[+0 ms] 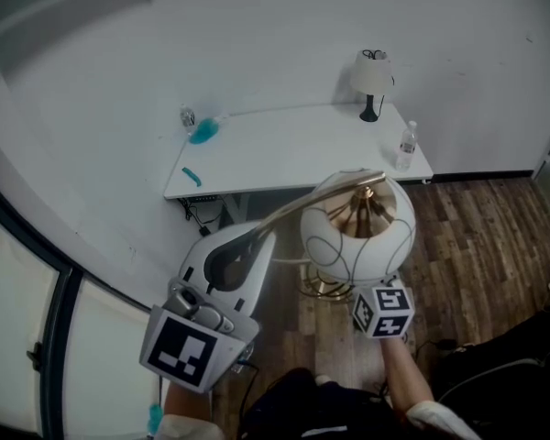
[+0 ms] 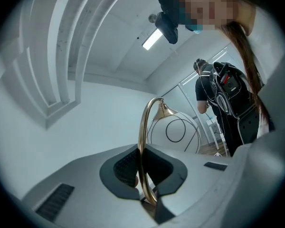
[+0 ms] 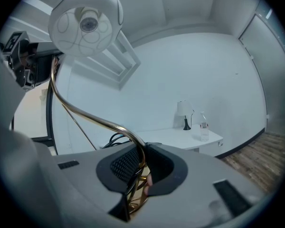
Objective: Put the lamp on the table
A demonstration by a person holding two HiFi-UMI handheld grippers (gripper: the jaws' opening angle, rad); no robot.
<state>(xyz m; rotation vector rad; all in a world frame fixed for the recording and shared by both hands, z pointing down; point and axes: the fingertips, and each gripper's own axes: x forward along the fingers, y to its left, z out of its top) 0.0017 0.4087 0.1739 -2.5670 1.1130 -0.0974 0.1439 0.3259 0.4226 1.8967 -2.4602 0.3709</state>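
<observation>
Fingers (image 2: 125,167) of left gripper (image 2: 143,175) clenched on lamp (image 2: 175,132) brass stem; right gripper (image 3: 141,172) likewise. Right gripper view shows table (image 3: 171,137) beyond fingers; left gripper view, person (image 2: 228,108) instead.

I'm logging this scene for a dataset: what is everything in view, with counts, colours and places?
Table: one, white, against the white wall.
Small lamp: one, white shade, black base, table's back right.
Water bottle: one, clear, table's right edge.
Teal object: one, table's back left.
Small teal object: one, table's front left.
Cables: dark, under the table.
Floor: brown wood.
Globe lamp: one, white globe with black lines, gold stem, held in the air.
Left hand-held gripper: pale grey, shut on the gold stem.
Right hand-held gripper: pale grey, shut on the stem lower down.
</observation>
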